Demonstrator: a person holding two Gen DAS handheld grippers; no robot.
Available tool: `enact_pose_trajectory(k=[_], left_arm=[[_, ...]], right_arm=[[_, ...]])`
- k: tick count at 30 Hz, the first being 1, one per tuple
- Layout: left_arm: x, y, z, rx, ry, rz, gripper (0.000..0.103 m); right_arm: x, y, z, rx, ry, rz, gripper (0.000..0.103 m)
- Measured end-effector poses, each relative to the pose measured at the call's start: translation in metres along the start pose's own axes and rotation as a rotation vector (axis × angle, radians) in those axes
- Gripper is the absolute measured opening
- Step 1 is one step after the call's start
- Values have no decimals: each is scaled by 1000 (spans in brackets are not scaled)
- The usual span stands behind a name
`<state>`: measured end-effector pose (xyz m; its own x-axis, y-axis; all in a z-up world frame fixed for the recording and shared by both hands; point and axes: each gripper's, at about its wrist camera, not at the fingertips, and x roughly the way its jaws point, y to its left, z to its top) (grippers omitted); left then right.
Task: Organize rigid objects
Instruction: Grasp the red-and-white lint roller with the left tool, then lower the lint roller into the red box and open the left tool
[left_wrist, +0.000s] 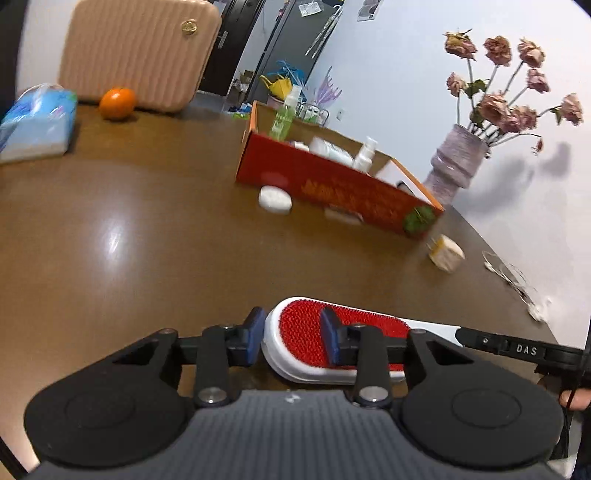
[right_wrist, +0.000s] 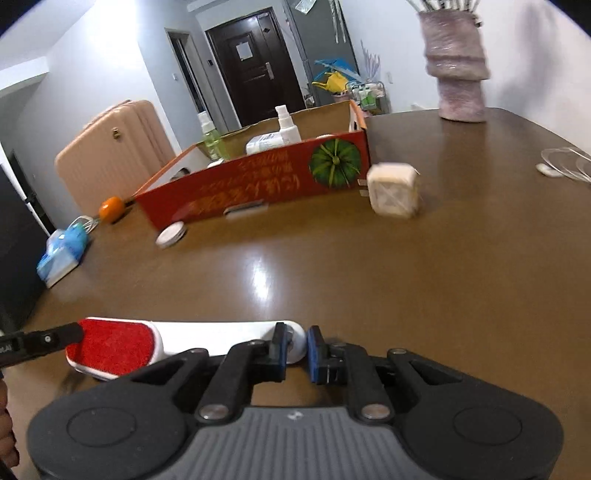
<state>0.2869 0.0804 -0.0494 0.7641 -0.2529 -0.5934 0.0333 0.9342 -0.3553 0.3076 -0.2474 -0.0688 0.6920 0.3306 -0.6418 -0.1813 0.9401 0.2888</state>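
Note:
A white lint brush with a red bristle pad (left_wrist: 306, 336) is held just above the brown table. My left gripper (left_wrist: 293, 332) is shut on its red head end. My right gripper (right_wrist: 297, 345) is shut on the round tip of its white handle (right_wrist: 221, 336); the red head (right_wrist: 114, 347) lies to the left. A red cardboard box (left_wrist: 332, 184) holding spray bottles stands across the table, and also shows in the right wrist view (right_wrist: 258, 184).
A round white case (left_wrist: 275, 199) and a flat white item (left_wrist: 343, 216) lie against the box. A beige cube (right_wrist: 393, 192) sits right of the box. A vase (left_wrist: 454, 166), coiled cable (left_wrist: 513, 280), orange (left_wrist: 117, 103), tissue pack (left_wrist: 35, 125) and suitcase (left_wrist: 136, 51) ring the table.

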Motion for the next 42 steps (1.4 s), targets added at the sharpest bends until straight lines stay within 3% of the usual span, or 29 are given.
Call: enact_pose_trajectory(k=[5,9,12,14,18,21,25,30,35,38,42], left_arm=[[-49,-4,-38,-9,1,-3,33],[-57,-10,-48,6,1,11,35],[-54,-6,-52,-40,-15,12,39],[-53,-3,-51,-65,-13,22,35],[-54,-8,-49,-59,-7,31,34],[-55,-13,-41,-58,-34,29,34],[-49,-22,2,-30,-96,-16,34],[-15,-41,95,42,-177,-57,33],[48,-42,177,41,-165,-62,34],[90,-35,203,32,-127,-54,34],[132,-25,213,28,-91,-26,34]], right_arm=[[-37,1,-39,21,-9,32,12],[-47,-6,-48,44,-23,65,12],[-45,-5,-50,30,-34,66,12],[-46,-6,-51,33,-36,72,13],[-47,-7,-50,41,-36,75,13],[-54,-8,-33,58,-83,91,13],[-53,-5,22,35,-172,86,13],[-22,-5,123,12,-253,64,13],[35,-16,201,46,-228,60,13],[73,-23,226,64,-183,47,13],[117,-27,236,62,-124,18,13]])
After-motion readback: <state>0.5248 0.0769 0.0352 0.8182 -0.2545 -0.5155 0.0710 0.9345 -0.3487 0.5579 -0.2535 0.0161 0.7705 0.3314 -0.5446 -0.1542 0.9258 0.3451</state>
